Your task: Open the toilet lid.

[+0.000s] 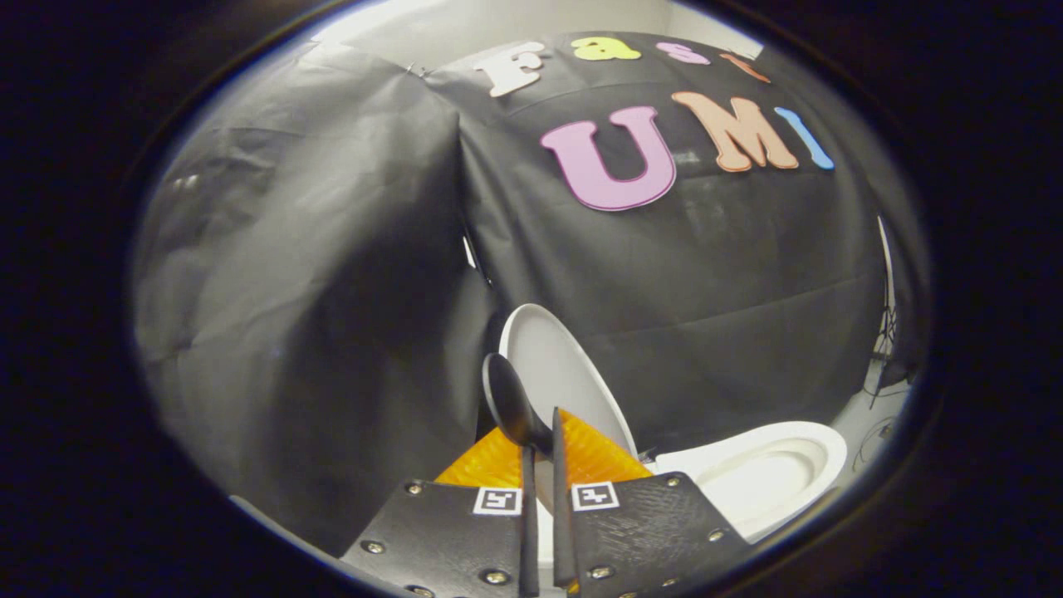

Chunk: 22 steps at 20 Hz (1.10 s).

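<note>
The toilet lid [555,370], a plain white oval, stood raised nearly upright, its edge just ahead of the tongs [541,444]. The tongs were clenched on a black handle tab [508,403] attached to the lid. Beside the lid lay the open white toilet bowl [760,473], its contents not discernible.

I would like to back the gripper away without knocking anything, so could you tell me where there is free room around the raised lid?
Free room lies between the toilet lid and the booth wall, above the open bowl. It is crowded at the gripper: its fingers are shut on the lid's edge, and the lid's dark face stands close to the cloth.
</note>
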Tool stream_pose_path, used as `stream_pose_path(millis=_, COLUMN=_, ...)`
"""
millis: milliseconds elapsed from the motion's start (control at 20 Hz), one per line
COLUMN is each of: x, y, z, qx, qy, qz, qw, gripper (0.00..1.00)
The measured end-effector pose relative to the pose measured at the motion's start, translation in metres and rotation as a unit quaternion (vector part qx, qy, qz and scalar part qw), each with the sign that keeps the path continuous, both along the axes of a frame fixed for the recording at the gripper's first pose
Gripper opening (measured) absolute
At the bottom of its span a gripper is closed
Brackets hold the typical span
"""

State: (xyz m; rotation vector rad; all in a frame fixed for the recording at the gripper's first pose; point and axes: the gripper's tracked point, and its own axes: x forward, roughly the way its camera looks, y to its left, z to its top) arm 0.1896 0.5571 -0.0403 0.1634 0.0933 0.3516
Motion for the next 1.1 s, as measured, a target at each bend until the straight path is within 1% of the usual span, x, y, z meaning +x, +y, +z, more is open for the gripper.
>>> stream_pose_path(millis=100, x=-0.001, y=-0.001, z=0.002, qx=-0.004, qy=0.000, qz=-0.007, qw=1.000, gripper=0.08)
stream_pose_path(millis=250, x=-0.003, y=0.002, z=0.002, qx=-0.006, qy=0.003, qz=0.002, qw=1.000, gripper=0.08)
stream_pose_path(millis=350, x=-0.003, y=-0.004, z=0.004, qx=-0.005, qy=0.000, qz=-0.008, qw=1.000, gripper=0.08)
stream_pose_path(millis=450, x=-0.002, y=-0.011, z=0.006, qx=-0.018, qy=-0.003, qz=-0.022, qw=1.000, gripper=0.08)
stream_pose_path(millis=650, x=-0.002, y=-0.020, z=0.007, qx=-0.051, qy=0.004, qz=-0.033, qw=0.998, gripper=0.29)
stream_pose_path(millis=700, x=-0.006, y=-0.022, z=0.008, qx=-0.062, qy=0.004, qz=-0.034, qw=0.998, gripper=0.31)
stream_pose_path(millis=750, x=-0.010, y=-0.016, z=0.009, qx=-0.067, qy=-0.003, qz=-0.018, qw=0.998, gripper=0.33)
stream_pose_path(millis=800, x=-0.020, y=-0.006, z=0.017, qx=-0.058, qy=-0.020, qz=0.007, qw=0.998, gripper=0.36)
stream_pose_path(millis=850, x=-0.023, y=0.000, z=0.029, qx=-0.045, qy=-0.041, qz=0.024, qw=0.998, gripper=0.40)
stream_pose_path(millis=900, x=-0.032, y=0.003, z=0.046, qx=-0.027, qy=-0.062, qz=0.040, qw=0.997, gripper=0.44)
stream_pose_path(millis=950, x=-0.038, y=0.006, z=0.064, qx=-0.011, qy=-0.083, qz=0.048, qw=0.995, gripper=0.45)
stream_pose_path(millis=1000, x=-0.046, y=0.001, z=0.080, qx=-0.001, qy=-0.100, qz=0.048, qw=0.994, gripper=0.46)
stream_pose_path(millis=1100, x=-0.052, y=-0.015, z=0.104, qx=0.000, qy=-0.117, qz=0.031, qw=0.993, gripper=0.49)
